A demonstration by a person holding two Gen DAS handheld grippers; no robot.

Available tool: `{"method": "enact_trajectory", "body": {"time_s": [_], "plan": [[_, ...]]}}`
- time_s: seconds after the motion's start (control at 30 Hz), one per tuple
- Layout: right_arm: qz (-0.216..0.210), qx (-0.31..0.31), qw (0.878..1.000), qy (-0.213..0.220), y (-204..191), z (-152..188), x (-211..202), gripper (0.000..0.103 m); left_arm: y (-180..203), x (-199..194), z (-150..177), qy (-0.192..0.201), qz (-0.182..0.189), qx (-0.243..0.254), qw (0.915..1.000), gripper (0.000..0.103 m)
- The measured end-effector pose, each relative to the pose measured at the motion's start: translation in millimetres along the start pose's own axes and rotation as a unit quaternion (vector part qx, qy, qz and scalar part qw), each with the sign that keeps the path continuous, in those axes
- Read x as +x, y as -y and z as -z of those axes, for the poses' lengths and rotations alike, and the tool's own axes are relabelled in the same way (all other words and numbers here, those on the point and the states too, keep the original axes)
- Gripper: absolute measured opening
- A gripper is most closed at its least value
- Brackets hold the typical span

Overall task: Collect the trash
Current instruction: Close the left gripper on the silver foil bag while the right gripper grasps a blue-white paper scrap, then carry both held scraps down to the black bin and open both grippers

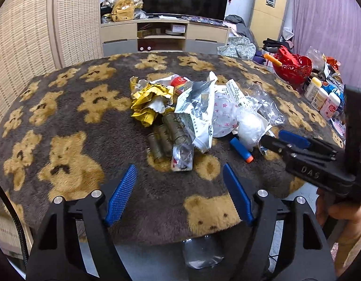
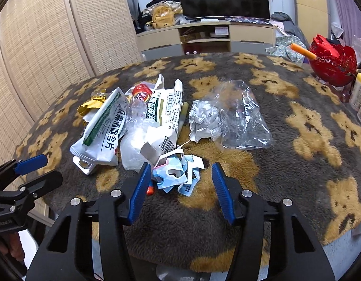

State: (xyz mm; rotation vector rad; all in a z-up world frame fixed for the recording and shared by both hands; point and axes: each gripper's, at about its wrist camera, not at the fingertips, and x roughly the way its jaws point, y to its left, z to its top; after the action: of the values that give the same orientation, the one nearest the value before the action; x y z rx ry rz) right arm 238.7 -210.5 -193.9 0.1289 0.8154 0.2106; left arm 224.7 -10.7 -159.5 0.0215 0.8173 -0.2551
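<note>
A pile of trash lies mid-table on a teddy-bear blanket [image 1: 63,121]: a crumpled yellow wrapper [image 1: 150,105], white packets [image 2: 103,131], a clear plastic bag [image 2: 246,121], crumpled foil [image 2: 204,119], a torn blue-white carton [image 2: 175,175] and a blue foam dart [image 1: 241,149]. My left gripper [image 1: 180,187] is open and empty, just short of the pile. My right gripper [image 2: 180,187] is open, its fingers either side of the torn carton; it also shows at the right of the left wrist view [image 1: 281,140].
A red basket [image 1: 293,68] and several bottles [image 1: 321,96] stand at the table's right edge. A TV stand [image 1: 164,35] sits behind. A woven screen [image 1: 23,39] is at the left. The table's near edge is under both grippers.
</note>
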Motion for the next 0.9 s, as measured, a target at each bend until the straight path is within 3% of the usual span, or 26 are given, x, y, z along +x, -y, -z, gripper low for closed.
{"method": "enact_trajectory", "body": {"time_s": [0.07,0.17,0.3,0.43,0.57,0.6,0.63,0.67,0.9], "plan": [[-0.002,0.001,1.0,-0.002,2.1,0.4,4.7,0.051,4.0,4.7,-4.9,0.002,-0.002,0.009,1.0,0.069],[-0.008,0.003,1.0,-0.003,7.0,0.6,7.9,0.034,10.1,9.6,-11.8,0.008,0.002,0.015,0.9998,0.064],[-0.01,0.008,1.0,0.002,13.7,0.8,5.4,0.023,17.2,16.2,-20.0,0.014,0.007,0.023,0.9996,0.05],[-0.006,0.02,1.0,0.011,22.0,0.6,-3.3,0.021,22.3,25.3,-24.1,0.012,0.012,0.033,0.9993,0.037],[0.004,0.022,1.0,0.015,26.2,-1.1,-11.5,0.021,23.6,33.9,-25.8,0.007,0.015,0.032,0.9993,0.037],[0.004,0.022,1.0,0.018,26.9,-1.9,-14.9,0.021,24.0,34.1,-25.5,0.008,0.015,0.032,0.9993,0.032],[0.005,0.021,1.0,0.02,26.8,-2.3,-16.4,0.021,24.4,35.3,-26.1,0.007,0.019,0.032,0.9993,0.017],[0.007,0.022,1.0,0.021,27.5,-2.7,-18.3,0.021,24.6,36.7,-26.0,0.002,0.024,0.029,0.9993,0.014],[0.008,0.028,0.999,0.034,31.0,-5.4,-30.4,0.02,28.1,26.6,-27.2,0.015,0.023,0.036,0.999,0.011]]}}
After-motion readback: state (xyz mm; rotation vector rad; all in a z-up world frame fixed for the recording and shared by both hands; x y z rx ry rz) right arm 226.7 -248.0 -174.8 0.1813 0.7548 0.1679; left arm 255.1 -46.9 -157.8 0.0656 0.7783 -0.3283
